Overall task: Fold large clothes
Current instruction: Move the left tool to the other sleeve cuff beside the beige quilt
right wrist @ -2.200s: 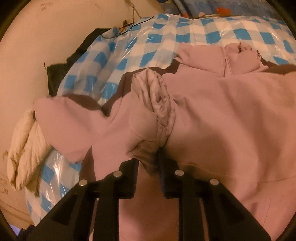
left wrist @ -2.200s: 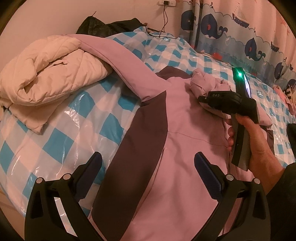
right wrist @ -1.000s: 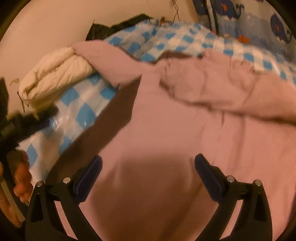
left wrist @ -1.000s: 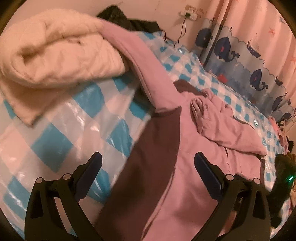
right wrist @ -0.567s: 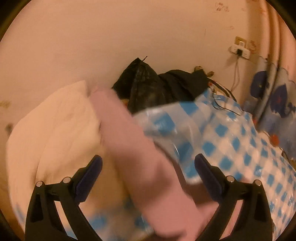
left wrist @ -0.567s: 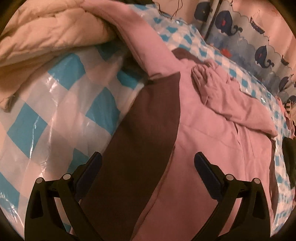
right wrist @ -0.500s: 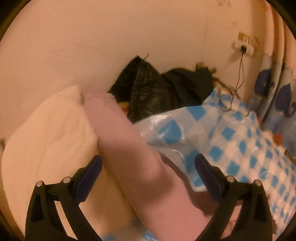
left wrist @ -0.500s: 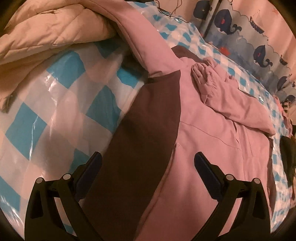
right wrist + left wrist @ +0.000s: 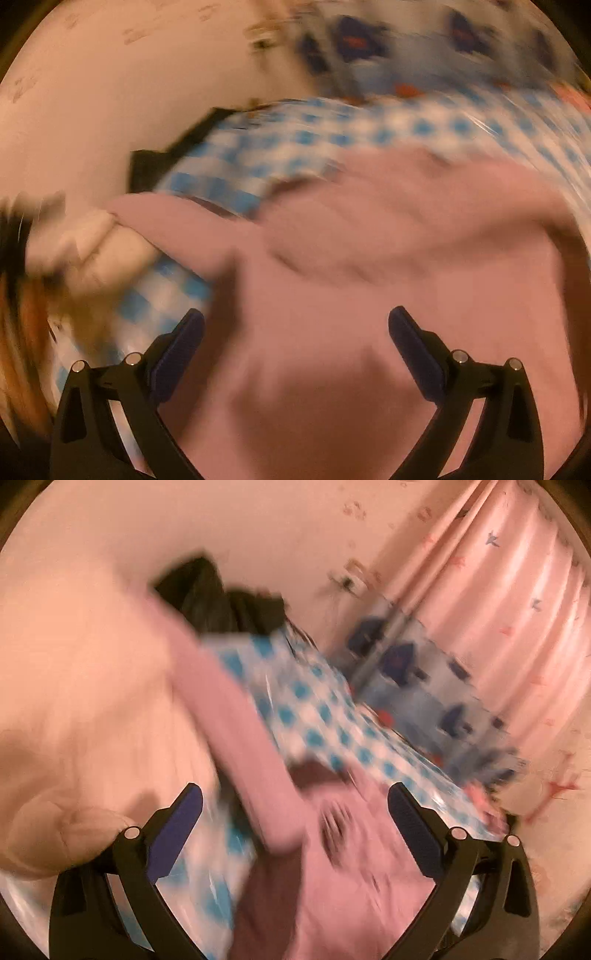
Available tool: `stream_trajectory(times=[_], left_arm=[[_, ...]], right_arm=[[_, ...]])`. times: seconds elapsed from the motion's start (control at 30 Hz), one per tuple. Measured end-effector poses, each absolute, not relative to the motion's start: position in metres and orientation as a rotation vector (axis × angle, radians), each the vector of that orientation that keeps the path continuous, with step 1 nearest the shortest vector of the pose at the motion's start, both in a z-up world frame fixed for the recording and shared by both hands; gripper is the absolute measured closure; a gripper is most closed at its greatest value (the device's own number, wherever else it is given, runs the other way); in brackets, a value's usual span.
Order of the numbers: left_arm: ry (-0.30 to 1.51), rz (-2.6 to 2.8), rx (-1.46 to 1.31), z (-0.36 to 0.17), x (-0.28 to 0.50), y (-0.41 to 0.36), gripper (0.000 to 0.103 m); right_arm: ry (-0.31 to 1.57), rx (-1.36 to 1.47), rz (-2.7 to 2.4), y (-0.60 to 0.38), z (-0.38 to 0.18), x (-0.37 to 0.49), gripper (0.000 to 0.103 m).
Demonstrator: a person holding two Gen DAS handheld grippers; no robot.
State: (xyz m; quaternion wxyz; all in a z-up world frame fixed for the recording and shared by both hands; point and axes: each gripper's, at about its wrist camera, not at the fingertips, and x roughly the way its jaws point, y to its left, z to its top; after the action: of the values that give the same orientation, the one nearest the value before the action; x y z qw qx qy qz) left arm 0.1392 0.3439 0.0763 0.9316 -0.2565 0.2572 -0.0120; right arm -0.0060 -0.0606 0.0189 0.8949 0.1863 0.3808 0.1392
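Note:
A large pink jacket with dark brown side panels [image 9: 351, 878] lies spread on a bed with a blue-and-white checked cover [image 9: 325, 716]. One pink sleeve [image 9: 236, 731] stretches up to the left over a cream quilt. My left gripper [image 9: 295, 812] is open and empty above the sleeve and shoulder. My right gripper [image 9: 295, 336] is open and empty above the jacket's pink body [image 9: 351, 314]; the sleeve [image 9: 177, 229] runs off to the left. Both views are blurred by motion.
A cream quilt [image 9: 85, 701] is bunched at the bed's left end. A dark bag and clothes [image 9: 221, 602] lie against the wall behind it. A pink curtain with blue whales [image 9: 480, 657] hangs along the far side.
Both cameras have swung. The left view has tilted up from the jacket toward the wall and curtain. The right view has turned from the wall back down over the jacket. Both grippers stay open.

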Motion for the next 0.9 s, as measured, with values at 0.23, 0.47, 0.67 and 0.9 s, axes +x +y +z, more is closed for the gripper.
stream_trajectory(times=[0.23, 0.47, 0.67, 0.9], left_arm=[[0.587, -0.143, -0.407, 0.155, 0.259, 0.347, 0.007], [0.571, 0.022, -0.397, 0.14, 0.317, 0.421, 0.007], [0.595, 0.029, -0.839, 0.056, 0.307, 0.558, 0.007], [0.554, -0.005, -0.874, 0.061, 0.292, 0.56, 0.007]], right_arm=[[0.838, 0.507, 0.212, -0.124, -0.069, -0.054, 0.006], [0.822, 0.514, 0.241, -0.128, -0.074, -0.056, 0.005], [0.815, 0.53, 0.251, -0.124, -0.076, -0.053, 0.005], [0.815, 0.533, 0.252, -0.124, -0.075, -0.053, 0.006]])
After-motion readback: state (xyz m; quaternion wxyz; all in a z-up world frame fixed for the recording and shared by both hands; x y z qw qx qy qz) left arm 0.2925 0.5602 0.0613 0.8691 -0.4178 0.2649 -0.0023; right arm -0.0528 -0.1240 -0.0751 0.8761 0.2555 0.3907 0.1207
